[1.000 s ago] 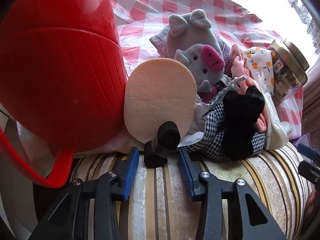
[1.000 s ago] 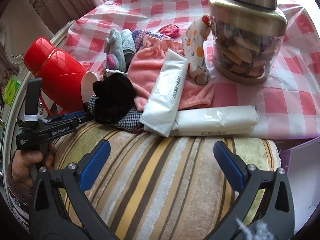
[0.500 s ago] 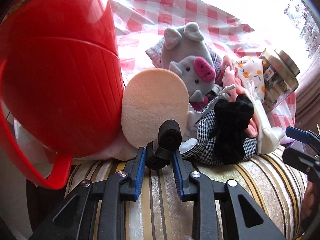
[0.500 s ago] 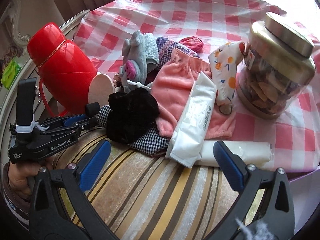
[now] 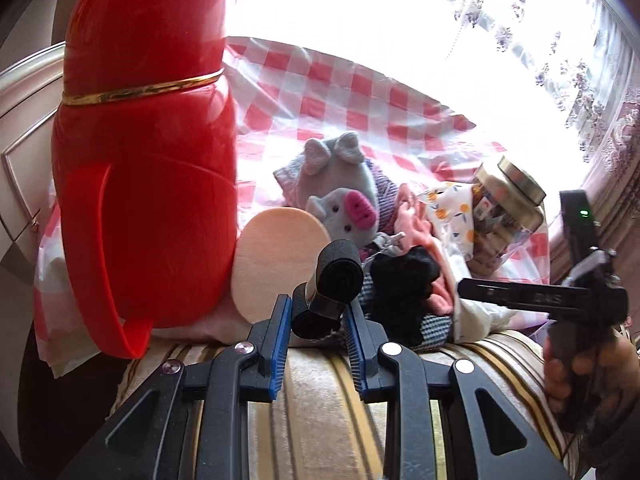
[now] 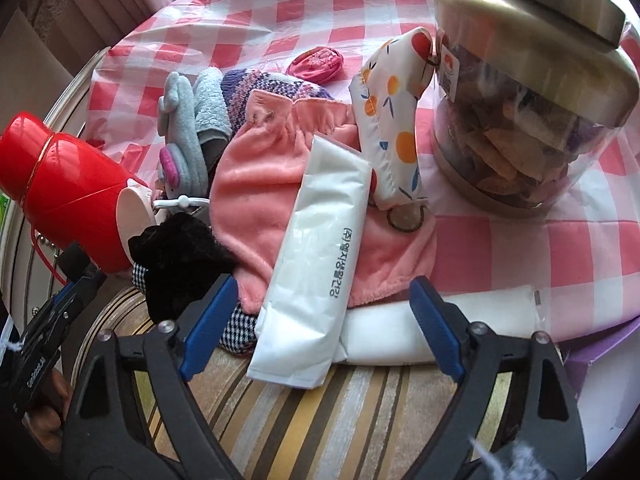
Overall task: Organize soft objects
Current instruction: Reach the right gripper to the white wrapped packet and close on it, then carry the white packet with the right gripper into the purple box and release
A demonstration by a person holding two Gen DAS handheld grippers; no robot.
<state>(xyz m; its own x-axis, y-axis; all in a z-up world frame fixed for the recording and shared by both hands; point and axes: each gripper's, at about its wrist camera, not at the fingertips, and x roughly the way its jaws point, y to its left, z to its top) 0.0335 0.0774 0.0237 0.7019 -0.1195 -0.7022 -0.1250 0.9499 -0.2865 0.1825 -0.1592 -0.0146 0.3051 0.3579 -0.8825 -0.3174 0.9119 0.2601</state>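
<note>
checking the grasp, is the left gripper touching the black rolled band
Touching. The left wrist view shows the left gripper with both blue pads pressed against the sides of the black rolled band, no gap on either side.

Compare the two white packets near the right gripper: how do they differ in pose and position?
The upper packet lies on top, running lengthwise away from the camera, over the pink cloth; the lower packet lies crosswise, partly under it. The upper packet shows black printed text; no such text shows on the lower packet. The upper packet sits between the right gripper's open jaws; the lower packet runs off to one side. Both are white, soft, sealed and oblong.
</note>
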